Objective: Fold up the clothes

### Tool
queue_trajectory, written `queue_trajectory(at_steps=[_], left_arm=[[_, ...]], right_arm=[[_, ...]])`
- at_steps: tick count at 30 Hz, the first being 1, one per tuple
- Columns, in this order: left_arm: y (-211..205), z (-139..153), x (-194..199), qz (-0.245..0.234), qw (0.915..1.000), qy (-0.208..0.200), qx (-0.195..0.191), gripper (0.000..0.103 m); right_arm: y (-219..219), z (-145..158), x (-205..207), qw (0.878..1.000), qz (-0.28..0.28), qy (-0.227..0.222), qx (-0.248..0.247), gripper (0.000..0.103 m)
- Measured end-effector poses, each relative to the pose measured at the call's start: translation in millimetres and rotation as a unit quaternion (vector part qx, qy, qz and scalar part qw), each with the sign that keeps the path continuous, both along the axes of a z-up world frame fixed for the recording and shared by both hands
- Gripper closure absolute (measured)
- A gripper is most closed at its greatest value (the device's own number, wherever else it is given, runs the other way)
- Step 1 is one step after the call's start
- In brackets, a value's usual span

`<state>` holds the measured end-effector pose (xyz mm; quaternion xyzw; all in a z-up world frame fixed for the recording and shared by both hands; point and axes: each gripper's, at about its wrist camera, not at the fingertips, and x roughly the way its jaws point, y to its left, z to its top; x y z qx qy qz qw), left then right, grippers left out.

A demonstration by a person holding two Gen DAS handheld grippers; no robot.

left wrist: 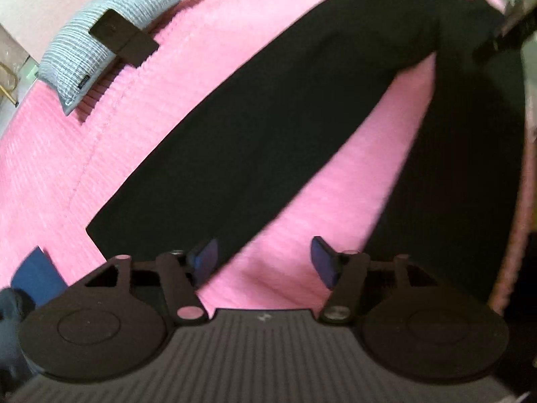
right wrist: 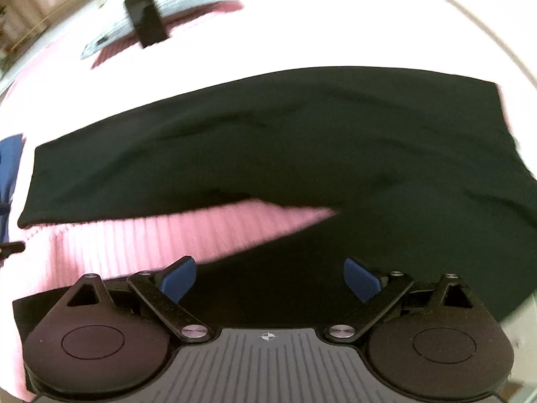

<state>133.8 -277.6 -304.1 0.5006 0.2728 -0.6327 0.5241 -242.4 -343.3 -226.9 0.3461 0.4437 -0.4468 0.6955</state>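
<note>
1. Left wrist view: black trousers (left wrist: 268,127) spread flat on a pink ribbed bedspread (left wrist: 84,154), two legs splayed apart in a V with a wedge of pink between them.
2. Left gripper (left wrist: 265,262) hovering above the cloth near the leg ends, blue pads spread wide, nothing between them.
3. Further off: a pale knit pillow (left wrist: 100,33) with a dark phone-like slab (left wrist: 122,38) lying against it; a blue item (left wrist: 35,277) at the lower left edge, too cropped to identify.
4. Right wrist view: right gripper (right wrist: 270,280) over the nearer trouser leg, pads likewise spread, gripping no cloth. Far bedspread washed out to white.
5. Step in hand, as a judgement: garment laid out and roughly smoothed, first fold not yet made; both tools free and poised above it.
6. Next move probably calls for pinching one leg at its hem and near the waist, then carrying it over onto the other leg so the edges line up.
7. Risk: catching the bedspread along with the thin fabric, or dragging the lower leg askew.
</note>
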Motion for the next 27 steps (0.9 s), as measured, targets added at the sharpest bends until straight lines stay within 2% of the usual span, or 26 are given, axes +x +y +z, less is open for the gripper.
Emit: queue_trajectory(at_steps=[2, 4, 7, 10, 15, 17, 20, 22, 27], left_arm=[[11, 16, -7, 0.000, 0.9999, 0.012, -0.005, 0.035], [18, 28, -9, 0.002, 0.9998, 0.017, -0.010, 0.027], [29, 45, -6, 0.023, 0.9994, 0.018, -0.019, 0.019], [41, 60, 4, 0.069, 0.9972, 0.016, -0.022, 0.010], [60, 73, 9, 0.143, 0.9894, 0.019, -0.011, 0.010], [69, 78, 2, 0.164, 0.9863, 0.014, -0.015, 0.010], [87, 86, -18, 0.168, 0.9853, -0.012, -0.028, 0.010], [98, 89, -30, 0.179, 0.9834, -0.018, -0.023, 0.010], [132, 95, -59, 0.218, 0.9759, -0.012, -0.010, 0.010]], right_arm=[[31, 22, -22, 0.999, -0.029, 0.010, -0.015, 0.000], [58, 41, -37, 0.998, -0.056, 0.017, -0.025, 0.000], [80, 62, -57, 0.996, -0.075, 0.025, -0.028, 0.000], [92, 76, -75, 0.996, -0.074, 0.040, -0.027, 0.000], [96, 99, -96, 0.996, -0.061, 0.055, -0.042, 0.000], [94, 106, -104, 0.996, -0.044, 0.063, -0.051, 0.000], [93, 107, -117, 0.995, -0.017, 0.074, -0.056, 0.000], [92, 105, -127, 0.995, -0.001, 0.079, -0.054, 0.000], [95, 87, -143, 0.996, 0.030, 0.078, -0.028, 0.000]])
